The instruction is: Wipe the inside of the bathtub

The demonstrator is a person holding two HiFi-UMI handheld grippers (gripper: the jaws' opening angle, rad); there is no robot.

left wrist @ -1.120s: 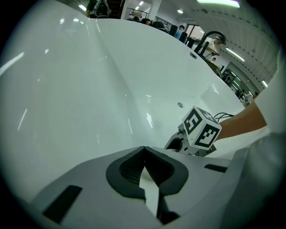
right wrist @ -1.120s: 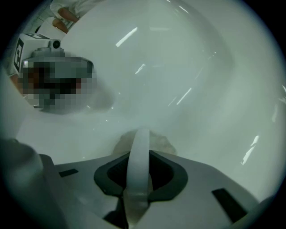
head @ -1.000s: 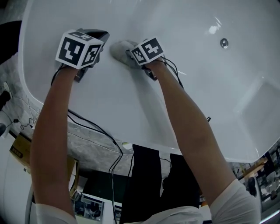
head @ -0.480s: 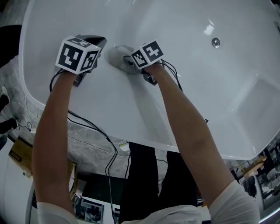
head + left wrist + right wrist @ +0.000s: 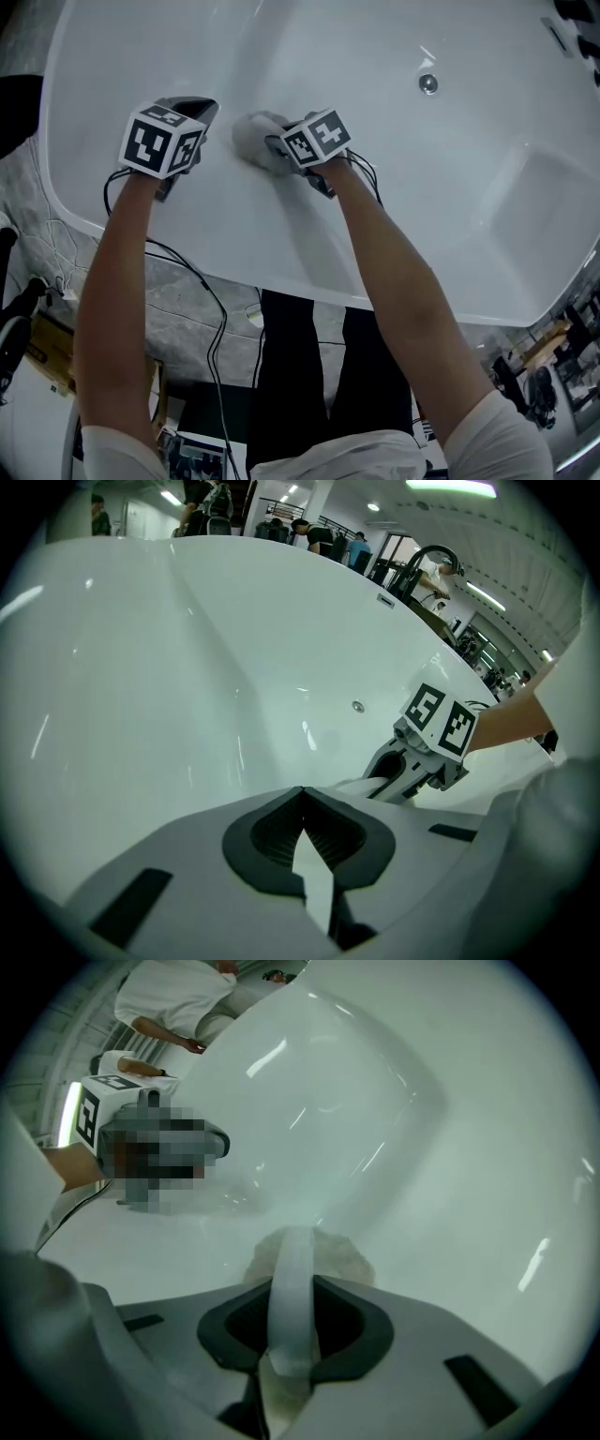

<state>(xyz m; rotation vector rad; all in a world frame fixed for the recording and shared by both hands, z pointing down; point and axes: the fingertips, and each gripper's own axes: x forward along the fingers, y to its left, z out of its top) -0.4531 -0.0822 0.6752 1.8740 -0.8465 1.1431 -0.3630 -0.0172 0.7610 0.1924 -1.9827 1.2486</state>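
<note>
The white bathtub (image 5: pixel 281 234) fills the head view, with its drain (image 5: pixel 428 83) at the upper right. My right gripper (image 5: pixel 274 142) is shut on a grey wiping pad (image 5: pixel 251 131), which is pressed against the tub's inner wall. In the right gripper view the pad (image 5: pixel 314 1252) bulges out past the jaws, and a white strip of it runs between them at the right gripper (image 5: pixel 291 1283). My left gripper (image 5: pixel 206 111) hovers just left of the pad, shut and holding nothing. Its jaws meet in the left gripper view, left gripper (image 5: pixel 302 803).
The tub's near rim (image 5: pixel 187 267) runs between me and the floor. A faucet (image 5: pixel 431 560) stands at the far rim. Cables (image 5: pixel 202 281) trail from both grippers over the rim. A flat step (image 5: pixel 553 216) lies in the tub's right end. People stand in the background.
The right gripper and pad have slid a little across the tub wall, nearer the drain's side. The left gripper has kept beside it. The head view has shifted.
</note>
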